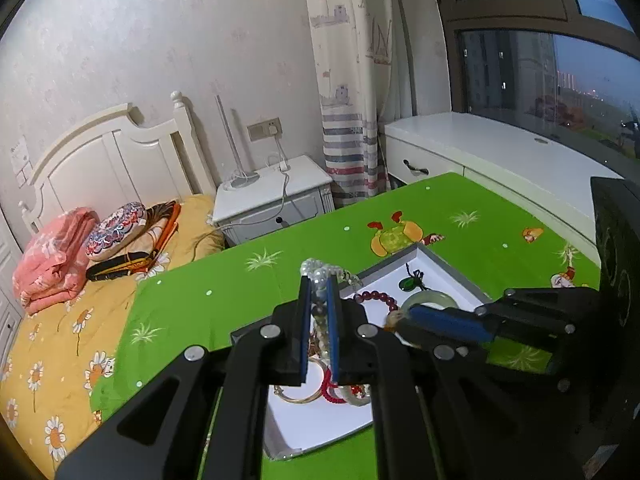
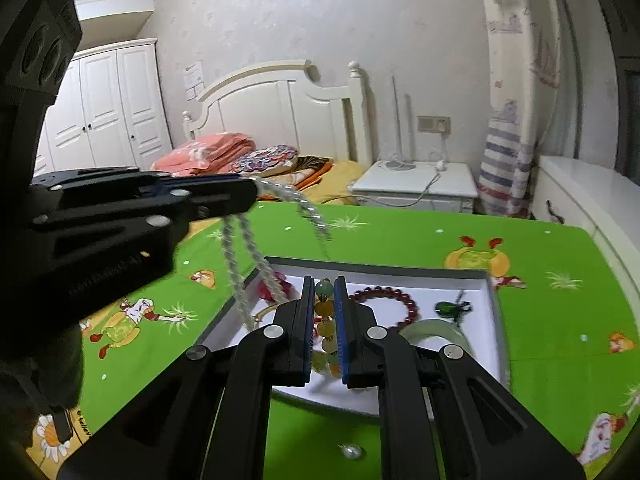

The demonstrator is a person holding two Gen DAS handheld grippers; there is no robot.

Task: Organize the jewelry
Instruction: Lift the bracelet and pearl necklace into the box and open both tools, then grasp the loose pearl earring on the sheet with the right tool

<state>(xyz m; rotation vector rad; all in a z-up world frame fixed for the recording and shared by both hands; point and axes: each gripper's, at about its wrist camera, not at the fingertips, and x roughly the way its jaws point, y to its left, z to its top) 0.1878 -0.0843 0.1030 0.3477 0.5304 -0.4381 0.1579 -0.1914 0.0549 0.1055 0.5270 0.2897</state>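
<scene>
The left gripper (image 1: 319, 280) was clamped on a pearl necklace (image 2: 248, 248) lifted above the white tray (image 2: 490, 300); the right gripper (image 2: 324, 292) pinched a yellow-green bead bracelet (image 2: 326, 320) over the tray's near edge. No writing was legible.

Left claw (image 1: 319, 300) is pointing forward and slightly down, jaws nearly closed, blue pads (image 1: 333, 320) upright and parallel, pinching a pearl strand (image 1: 320, 274) that is spilling out past the tips. In the right wrist view the left claw (image 2: 250, 192) is reaching in from the left, raised, lying roughly level, with the strand hanging below it. Right claw (image 2: 324, 320) is angling down, jaws almost together, gripping a string of yellow-green beads (image 2: 325, 312) between its pads (image 2: 341, 320). In the left wrist view the right claw (image 1: 404, 318) is coming in from the right, turned sideways, tip low.
</scene>
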